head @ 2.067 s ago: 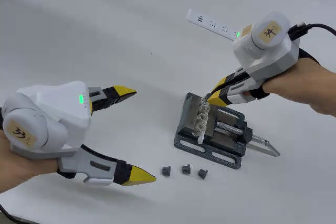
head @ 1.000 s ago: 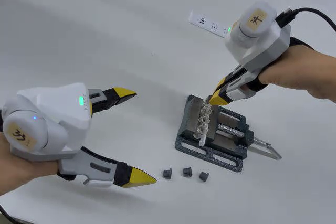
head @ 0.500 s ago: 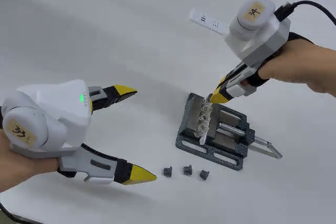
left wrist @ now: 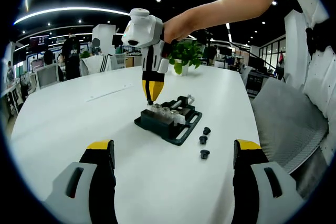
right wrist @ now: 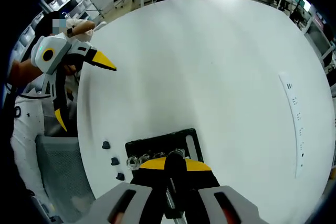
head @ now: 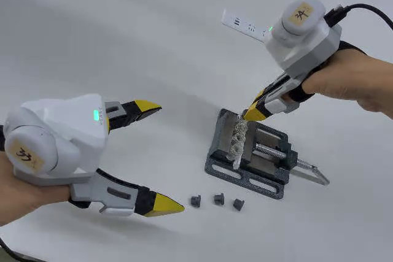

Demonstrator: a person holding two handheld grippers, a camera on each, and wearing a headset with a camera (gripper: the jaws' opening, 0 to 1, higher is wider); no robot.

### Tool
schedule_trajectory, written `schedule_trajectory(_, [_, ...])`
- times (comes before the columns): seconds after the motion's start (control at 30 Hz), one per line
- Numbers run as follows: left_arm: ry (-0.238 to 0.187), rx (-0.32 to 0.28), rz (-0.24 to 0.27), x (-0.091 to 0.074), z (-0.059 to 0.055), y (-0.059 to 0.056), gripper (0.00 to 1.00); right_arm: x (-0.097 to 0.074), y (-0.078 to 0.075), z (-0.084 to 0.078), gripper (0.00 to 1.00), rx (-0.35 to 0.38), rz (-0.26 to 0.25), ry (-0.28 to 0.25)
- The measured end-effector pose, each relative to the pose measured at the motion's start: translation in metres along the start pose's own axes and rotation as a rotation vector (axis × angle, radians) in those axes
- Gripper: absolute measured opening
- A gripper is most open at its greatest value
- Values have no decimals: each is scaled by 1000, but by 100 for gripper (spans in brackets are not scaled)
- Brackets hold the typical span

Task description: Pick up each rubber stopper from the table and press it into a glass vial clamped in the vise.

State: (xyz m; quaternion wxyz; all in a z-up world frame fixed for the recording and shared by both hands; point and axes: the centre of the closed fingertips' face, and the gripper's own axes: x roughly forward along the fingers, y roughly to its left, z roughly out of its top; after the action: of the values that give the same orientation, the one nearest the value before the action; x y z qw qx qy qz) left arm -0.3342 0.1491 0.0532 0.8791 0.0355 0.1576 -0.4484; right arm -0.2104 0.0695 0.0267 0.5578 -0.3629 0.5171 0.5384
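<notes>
Heads up from my end: the right gripper [head: 250, 115] has its tips parked right over the far end of the vials [head: 237, 140], so I can't tell if anything's pinched between them. The vials are a glary clump in the vise [head: 270, 176] and I can't count them. The stoppers [head: 218, 199] are too tiny to see which way up. One end of the power strip [head: 241, 25] is hidden behind that gripper.

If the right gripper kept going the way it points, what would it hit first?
Probably the glass vial at the far end of the row in the vise: the right gripper, jaws closed, points down at it from just above. Exact depth is unclear.
</notes>
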Motion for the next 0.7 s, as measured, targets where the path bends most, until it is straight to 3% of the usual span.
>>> schedule_trajectory(0.3, [5, 0, 2, -1, -1, 1, 93, 0, 6, -1, 6, -58, -15, -20])
schedule_trajectory(0.7, [2, 0, 5, -2, -2, 2, 93, -1, 4, -1, 12, -75, -24, -29])
